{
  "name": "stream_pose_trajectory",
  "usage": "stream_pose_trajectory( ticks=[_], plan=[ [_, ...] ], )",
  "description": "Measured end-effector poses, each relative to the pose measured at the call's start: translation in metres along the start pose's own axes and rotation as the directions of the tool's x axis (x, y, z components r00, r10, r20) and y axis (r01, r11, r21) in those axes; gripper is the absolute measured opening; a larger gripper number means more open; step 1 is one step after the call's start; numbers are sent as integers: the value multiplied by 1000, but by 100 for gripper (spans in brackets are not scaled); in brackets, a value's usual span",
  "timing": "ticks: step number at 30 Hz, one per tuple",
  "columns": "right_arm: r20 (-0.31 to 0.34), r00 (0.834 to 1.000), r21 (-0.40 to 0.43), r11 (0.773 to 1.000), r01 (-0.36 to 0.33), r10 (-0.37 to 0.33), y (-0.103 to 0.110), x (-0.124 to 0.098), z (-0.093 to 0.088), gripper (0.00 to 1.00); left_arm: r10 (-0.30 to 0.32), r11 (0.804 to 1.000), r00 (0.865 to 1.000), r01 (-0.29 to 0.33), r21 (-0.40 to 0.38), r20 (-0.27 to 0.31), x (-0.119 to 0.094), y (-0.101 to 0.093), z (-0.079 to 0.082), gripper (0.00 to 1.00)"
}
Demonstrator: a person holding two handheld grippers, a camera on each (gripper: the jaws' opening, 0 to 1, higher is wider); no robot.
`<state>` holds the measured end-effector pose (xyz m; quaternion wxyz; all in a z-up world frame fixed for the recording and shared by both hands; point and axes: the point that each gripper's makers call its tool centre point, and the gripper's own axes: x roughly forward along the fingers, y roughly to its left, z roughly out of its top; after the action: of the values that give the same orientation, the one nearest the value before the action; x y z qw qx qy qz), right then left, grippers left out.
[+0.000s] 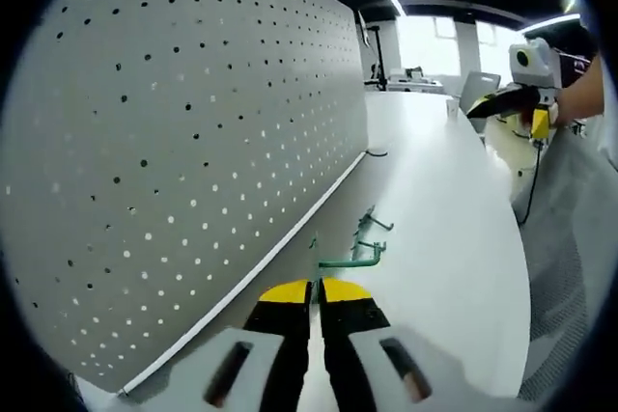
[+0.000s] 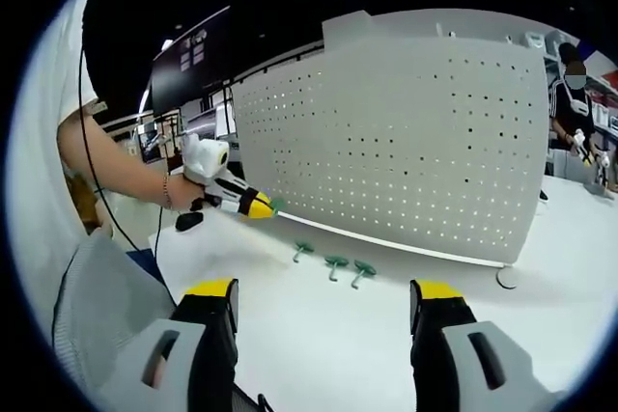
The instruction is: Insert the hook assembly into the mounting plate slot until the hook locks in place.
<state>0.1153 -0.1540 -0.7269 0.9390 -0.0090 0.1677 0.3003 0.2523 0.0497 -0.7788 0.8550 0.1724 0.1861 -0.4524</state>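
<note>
The white pegboard (image 1: 174, 142) (image 2: 406, 142) stands upright on the white table (image 1: 444, 238) (image 2: 319, 335). My left gripper (image 1: 315, 296) (image 2: 259, 206) is shut on a small green hook (image 2: 275, 206) (image 1: 314, 243), its tip a short way from the board's lower edge. Three more green hooks (image 2: 336, 263) (image 1: 372, 227) lie on the table in front of the board. My right gripper (image 2: 326, 291) (image 1: 507, 101) hovers further back over the table, open, with nothing between its jaws.
A person's hand and forearm (image 2: 126, 176) hold the left gripper. A small round foot (image 2: 504, 279) sits at the board's right corner. Another person (image 2: 575, 94) stands behind the board. Desks and equipment (image 1: 406, 79) lie past the table's far end.
</note>
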Motion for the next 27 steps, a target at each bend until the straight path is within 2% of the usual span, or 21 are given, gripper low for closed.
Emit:
stream_pose_trajectory(
  ticks=[12,21,27],
  plan=[
    [16,1000,7,1000,-3,3,2,-1,6,69,37,999,992,-32,-41,123,-17,-10,36,3],
    [35,999,24,1000,-2,1,0,1,12,69,66,996,976,-51,-77,206,-30,-23,61,3],
    [33,999,22,1000,-5,5,1,2,12,69,93,989,961,-59,-137,261,-39,-26,72,3]
  ],
)
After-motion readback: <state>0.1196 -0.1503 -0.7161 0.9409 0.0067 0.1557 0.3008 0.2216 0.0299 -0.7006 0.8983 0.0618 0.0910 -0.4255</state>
